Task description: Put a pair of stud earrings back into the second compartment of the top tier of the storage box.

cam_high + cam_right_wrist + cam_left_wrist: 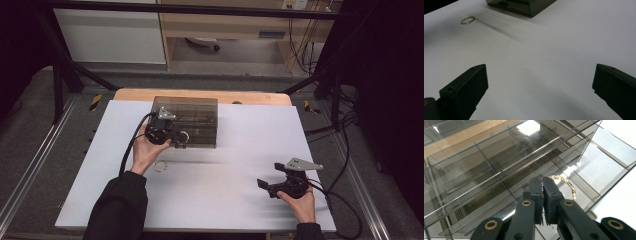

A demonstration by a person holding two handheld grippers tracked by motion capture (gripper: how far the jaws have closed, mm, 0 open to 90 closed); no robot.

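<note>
A smoky clear organiser box [192, 117] with several compartments stands at the back of the white table. My left gripper [176, 139] is at the box's front edge, shut on a gold beaded bracelet [183, 136]. In the left gripper view the jaws [543, 183] pinch the bracelet [569, 187], which hangs over a front compartment of the box [499, 162]. A second gold bracelet [160, 166] lies flat on the table near the left hand. My right gripper [270, 175] rests at the front right, open and holding nothing; its own view shows the jaws [540, 67] wide apart, with the loose bracelet [468, 20] and box [524, 6] beyond.
The white table sheet [225, 200] covers a wooden top [200, 95]. Black frame bars and cables run along the right side [345, 150]. Each gripper trails a black cable over the table.
</note>
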